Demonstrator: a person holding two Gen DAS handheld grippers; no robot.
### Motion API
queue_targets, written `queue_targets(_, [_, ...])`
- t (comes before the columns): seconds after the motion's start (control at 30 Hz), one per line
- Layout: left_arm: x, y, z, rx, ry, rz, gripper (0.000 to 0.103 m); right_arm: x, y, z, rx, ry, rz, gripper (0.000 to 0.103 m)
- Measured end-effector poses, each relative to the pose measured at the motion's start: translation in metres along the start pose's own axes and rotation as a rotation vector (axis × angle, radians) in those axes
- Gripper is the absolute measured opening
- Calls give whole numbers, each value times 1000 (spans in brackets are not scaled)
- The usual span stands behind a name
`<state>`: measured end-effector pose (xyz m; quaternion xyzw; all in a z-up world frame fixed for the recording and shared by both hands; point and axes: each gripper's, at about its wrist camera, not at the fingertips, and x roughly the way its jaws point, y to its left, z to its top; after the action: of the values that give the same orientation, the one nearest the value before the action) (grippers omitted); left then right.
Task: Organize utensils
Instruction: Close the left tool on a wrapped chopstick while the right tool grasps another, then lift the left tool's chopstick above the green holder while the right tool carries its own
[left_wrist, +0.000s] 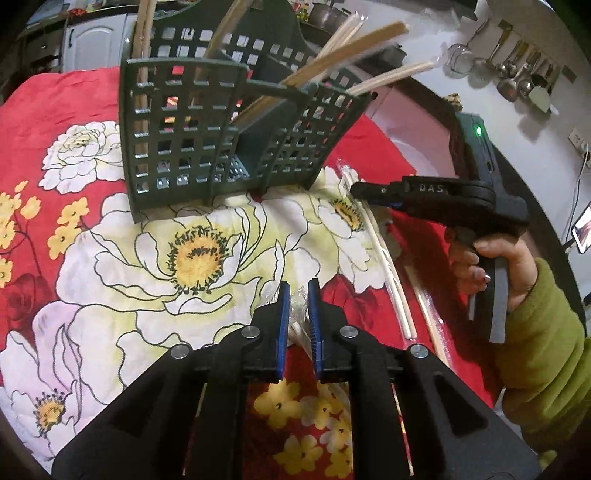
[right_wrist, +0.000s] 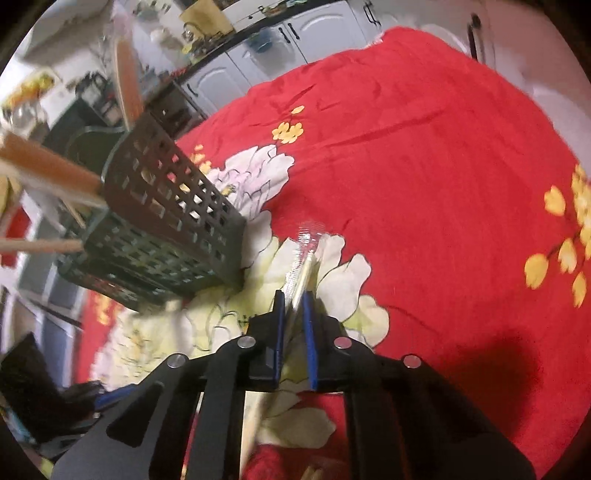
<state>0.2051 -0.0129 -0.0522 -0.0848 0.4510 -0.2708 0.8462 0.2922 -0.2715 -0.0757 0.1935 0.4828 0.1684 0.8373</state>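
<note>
Wrapped chopsticks (right_wrist: 304, 266) sit clamped in the right gripper (right_wrist: 293, 295), utensil basket (right_wrist: 166, 221) ahead-left; left gripper (left_wrist: 298, 291) pinches another wrapped pair (left_wrist: 297, 317).

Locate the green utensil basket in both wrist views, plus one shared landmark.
Left wrist: green utensil basket upper centre, standing on the cloth, chopsticks poking out.
Right wrist: same basket left of centre, tilted by the fisheye.
Shared landmark: the big white flower with yellow centre printed beside the basket's base.

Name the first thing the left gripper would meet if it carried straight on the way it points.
Probably the flowered cloth: the left gripper, shut on wrapped chopsticks, points down at it. The green basket stands farther along; depth is uncertain.
</note>
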Motion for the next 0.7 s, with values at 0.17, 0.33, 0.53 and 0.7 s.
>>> queue_targets(0.17, [-21,-2,6,6,-36,-5,6,-19,9,-2,-10,-30,36,7])
queue_targets(0.33, [-39,-8,7,21,-77,-7,6,-42,24,-4,-62,-74,62,6])
queue_targets(0.53, [-48,-22,20,33,-126,-5,6,-65,41,-11,-134,-123,60,6])
queue_targets(0.7, [-56,-34,27,48,-163,-4,6,-84,59,-16,-198,-176,67,6])
